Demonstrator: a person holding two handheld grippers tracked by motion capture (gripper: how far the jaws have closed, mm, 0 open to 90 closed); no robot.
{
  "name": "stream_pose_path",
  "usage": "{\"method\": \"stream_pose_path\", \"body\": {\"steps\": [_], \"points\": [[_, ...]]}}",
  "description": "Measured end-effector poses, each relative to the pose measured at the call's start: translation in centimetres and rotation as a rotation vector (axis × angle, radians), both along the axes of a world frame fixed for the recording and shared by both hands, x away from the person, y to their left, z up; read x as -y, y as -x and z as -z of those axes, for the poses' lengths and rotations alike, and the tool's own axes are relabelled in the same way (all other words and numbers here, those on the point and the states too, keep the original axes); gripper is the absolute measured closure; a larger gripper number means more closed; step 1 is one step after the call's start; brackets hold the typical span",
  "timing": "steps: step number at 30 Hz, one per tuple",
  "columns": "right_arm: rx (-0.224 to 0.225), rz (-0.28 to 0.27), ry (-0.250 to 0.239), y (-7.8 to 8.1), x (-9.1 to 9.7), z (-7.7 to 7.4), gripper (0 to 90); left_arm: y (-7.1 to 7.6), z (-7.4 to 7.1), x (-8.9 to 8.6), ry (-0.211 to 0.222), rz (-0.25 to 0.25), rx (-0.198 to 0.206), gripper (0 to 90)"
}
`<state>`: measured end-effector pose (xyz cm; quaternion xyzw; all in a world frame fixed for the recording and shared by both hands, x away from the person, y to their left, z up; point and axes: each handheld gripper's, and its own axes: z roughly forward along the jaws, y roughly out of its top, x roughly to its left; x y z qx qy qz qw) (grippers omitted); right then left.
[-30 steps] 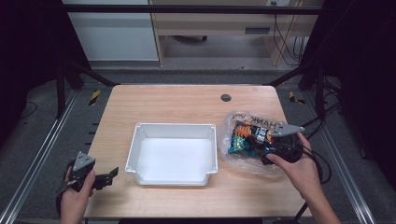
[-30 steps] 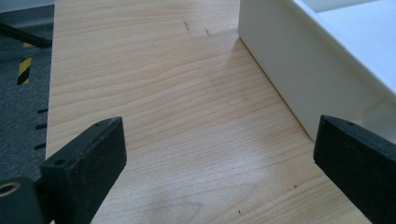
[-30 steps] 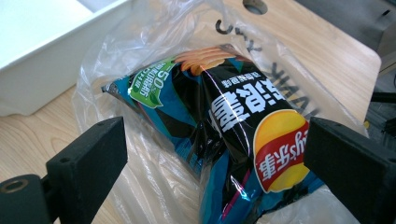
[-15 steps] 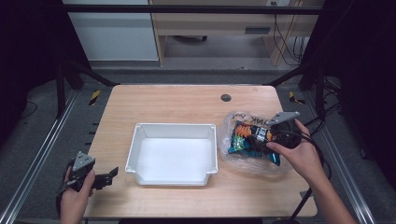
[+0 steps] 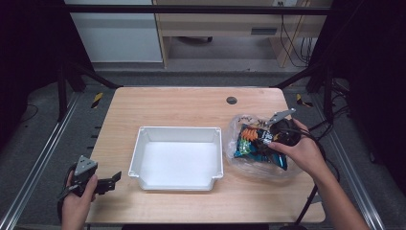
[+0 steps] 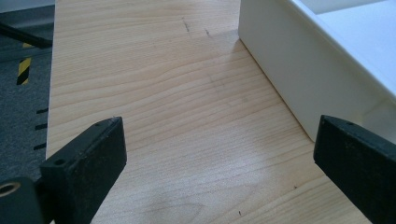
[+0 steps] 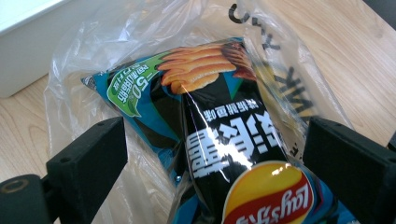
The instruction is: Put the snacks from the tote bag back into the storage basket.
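A black and blue bag of crisps (image 5: 253, 143) lies inside a clear plastic bag (image 5: 244, 160) on the right of the wooden table. My right gripper (image 5: 266, 135) hovers just over it, held by a hand. In the right gripper view the jaws stand wide apart on either side of the crisp bag (image 7: 233, 154), and my right gripper (image 7: 215, 137) is open and grips nothing. The printed clear plastic bag (image 7: 299, 65) spreads around the crisps. My left gripper (image 5: 114, 180) rests at the table's front left corner, open and empty (image 6: 222, 140), just left of a white tray (image 5: 143, 143).
The white tray's side wall (image 6: 285, 70) rises to the right of the left gripper's jaws. A dark round hole (image 5: 231, 100) sits near the table's far edge. A black cable (image 5: 312, 199) trails from the right gripper off the front right of the table (image 5: 182, 108).
The right hand has carried its gripper away from the front edge and a little left, further over the crisp bag. The left gripper has stayed put.
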<state>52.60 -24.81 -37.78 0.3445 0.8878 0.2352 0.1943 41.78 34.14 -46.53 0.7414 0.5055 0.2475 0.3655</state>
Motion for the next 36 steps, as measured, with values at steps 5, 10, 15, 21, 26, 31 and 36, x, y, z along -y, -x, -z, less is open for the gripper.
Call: {"method": "stream_pose_path", "body": {"steps": [5,10,15,21,26,31,36], "points": [[-0.008,-0.024,0.014,-0.9,-0.5,0.1,6.7,0.0,0.0,0.1,0.002,0.0,-0.002,2.4],[-0.025,-0.041,0.026,-1.6,-0.7,0.4,7.1,0.0,0.1,0.0,-0.003,0.001,-0.002,2.4],[-0.068,-0.053,0.038,-2.6,-0.6,0.9,7.5,-0.1,0.1,0.1,-0.003,0.004,-0.006,2.4],[-0.097,-0.06,0.049,-3.1,-0.7,1.4,7.7,-0.1,0.1,0.1,-0.003,0.004,-0.006,2.4],[-0.108,-0.066,0.056,-3.5,-0.6,1.8,7.9,-0.1,0.1,0.2,-0.007,0.01,-0.011,2.4],[-0.123,-0.072,0.061,-3.9,-0.5,2.4,8.0,-0.1,0.1,0.1,-0.005,0.009,-0.011,2.4],[-0.141,-0.085,0.077,-4.2,-0.6,2.8,7.2,-0.2,0.2,0.2,-0.01,0.011,-0.009,2.4]]}}
